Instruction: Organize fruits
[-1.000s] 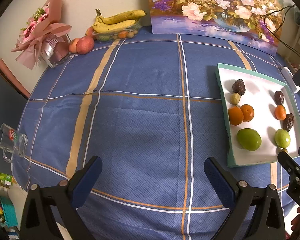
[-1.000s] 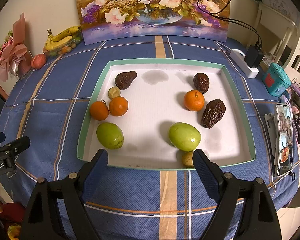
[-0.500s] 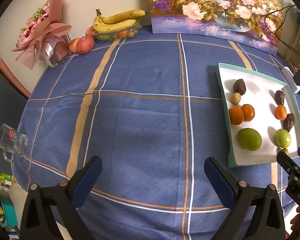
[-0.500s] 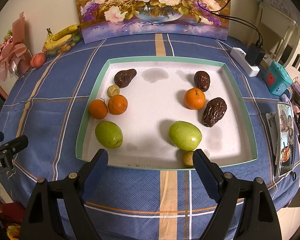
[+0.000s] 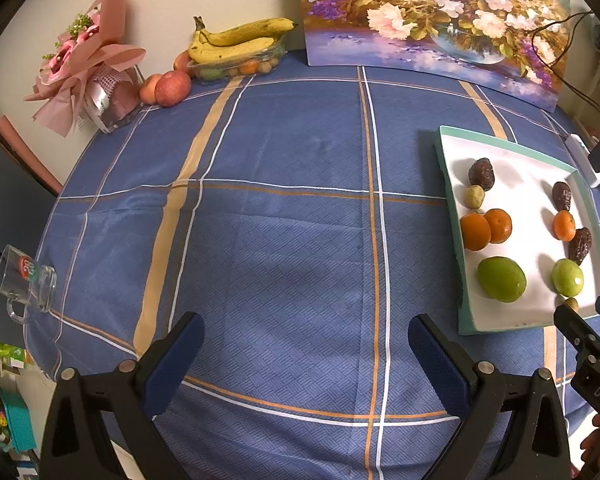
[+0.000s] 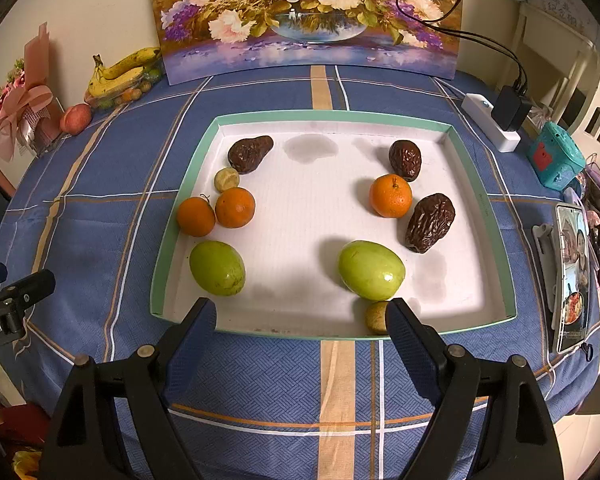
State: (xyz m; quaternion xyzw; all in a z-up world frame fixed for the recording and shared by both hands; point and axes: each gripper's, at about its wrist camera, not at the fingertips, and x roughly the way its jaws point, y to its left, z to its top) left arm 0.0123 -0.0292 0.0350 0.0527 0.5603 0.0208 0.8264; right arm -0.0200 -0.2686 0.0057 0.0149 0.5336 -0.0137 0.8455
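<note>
On tray [image 6: 496, 236]: three oranges [image 6: 391, 195]

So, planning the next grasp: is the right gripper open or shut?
Open: the right gripper shows both fingers wide apart, nothing between them, above the tray's near rim.

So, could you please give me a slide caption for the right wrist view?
Open right tongs poised at the near edge of a tray holding oranges, green fruits and dates.

Three oranges [image 6: 391, 195], three dates [image 6: 430, 222], two green fruits [image 6: 371, 269] (large), two small ones [image 6: 226, 179]
</note>
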